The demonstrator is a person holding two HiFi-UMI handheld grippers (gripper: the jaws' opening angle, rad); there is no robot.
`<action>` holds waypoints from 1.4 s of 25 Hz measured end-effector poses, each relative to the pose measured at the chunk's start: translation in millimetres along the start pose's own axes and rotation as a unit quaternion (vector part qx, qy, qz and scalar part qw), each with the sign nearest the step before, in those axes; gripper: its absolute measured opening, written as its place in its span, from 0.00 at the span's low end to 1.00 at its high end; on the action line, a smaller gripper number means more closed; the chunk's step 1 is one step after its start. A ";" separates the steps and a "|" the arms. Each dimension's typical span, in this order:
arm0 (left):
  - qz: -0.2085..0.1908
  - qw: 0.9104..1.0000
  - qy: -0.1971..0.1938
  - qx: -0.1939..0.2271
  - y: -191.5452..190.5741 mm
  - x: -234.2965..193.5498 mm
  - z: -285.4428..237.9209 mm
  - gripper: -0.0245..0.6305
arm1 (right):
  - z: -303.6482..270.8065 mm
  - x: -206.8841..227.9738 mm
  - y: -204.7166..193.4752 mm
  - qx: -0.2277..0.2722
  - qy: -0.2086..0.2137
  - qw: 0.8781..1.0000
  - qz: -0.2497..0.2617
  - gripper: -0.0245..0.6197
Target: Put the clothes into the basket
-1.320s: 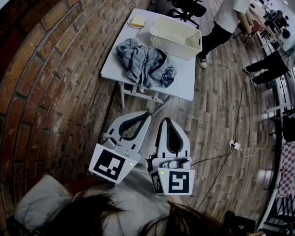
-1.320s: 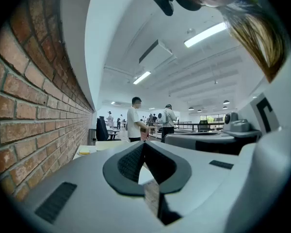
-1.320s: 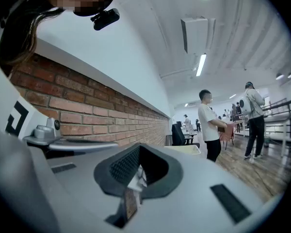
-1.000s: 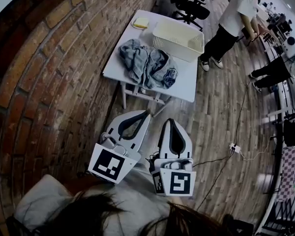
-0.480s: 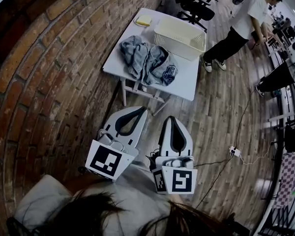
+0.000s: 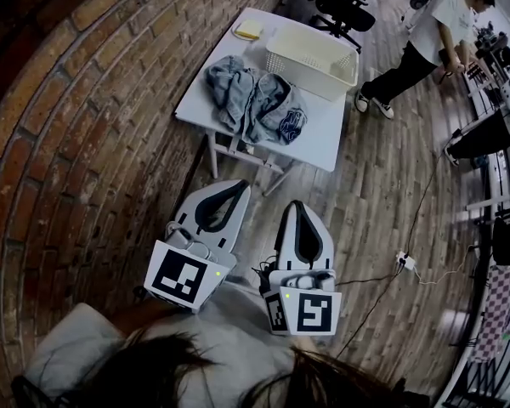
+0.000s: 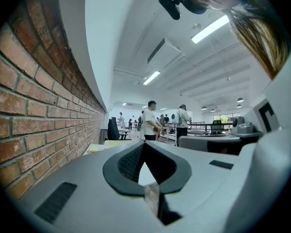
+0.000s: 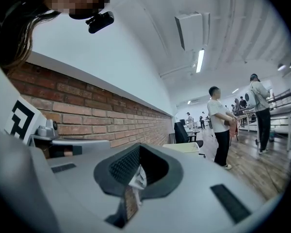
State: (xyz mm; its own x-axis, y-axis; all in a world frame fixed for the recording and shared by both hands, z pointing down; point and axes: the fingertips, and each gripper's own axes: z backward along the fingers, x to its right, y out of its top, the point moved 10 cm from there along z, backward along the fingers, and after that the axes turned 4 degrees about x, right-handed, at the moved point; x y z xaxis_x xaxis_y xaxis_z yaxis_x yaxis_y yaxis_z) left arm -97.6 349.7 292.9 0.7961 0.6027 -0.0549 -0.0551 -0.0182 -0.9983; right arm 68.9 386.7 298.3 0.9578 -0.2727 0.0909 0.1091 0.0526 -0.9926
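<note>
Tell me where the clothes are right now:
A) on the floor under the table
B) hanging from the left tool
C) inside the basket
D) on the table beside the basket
D: the grey clothes lie in a heap on the white table, beside the basket, not inside it.

Brick wall (image 6: 85,100), wood-plank floor (image 6: 382,211), white table (image 6: 320,143), office chair (image 6: 336,11)

Head view steeply down over table (image 6: 325,145), gripper views level along jaws, sharing brick wall (image 6: 85,143)
</note>
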 end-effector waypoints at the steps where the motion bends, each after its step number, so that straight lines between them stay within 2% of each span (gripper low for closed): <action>1: -0.001 1.000 0.000 0.000 -0.7 -1.4 -2.1 0.04 | -1.5 0.7 -0.2 0.002 -0.001 1.000 0.003 0.05; 20: 0.002 1.000 -0.008 -0.005 -8.6 -49.1 -63.3 0.04 | -69.0 21.3 -11.1 -0.004 -0.008 1.000 0.019 0.05; 35: 0.021 0.999 -0.034 -0.027 -17.5 -98.7 -144.9 0.04 | -153.2 49.9 -23.0 -0.029 -0.018 0.999 0.015 0.05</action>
State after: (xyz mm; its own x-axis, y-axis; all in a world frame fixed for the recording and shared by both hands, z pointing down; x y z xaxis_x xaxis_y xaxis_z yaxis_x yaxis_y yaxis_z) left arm -87.8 175.0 313.0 0.7513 0.6528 -0.0970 -0.0539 -0.0858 -0.9948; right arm 73.4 224.7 313.4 0.9693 -0.2379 0.0618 0.0649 0.0050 -0.9979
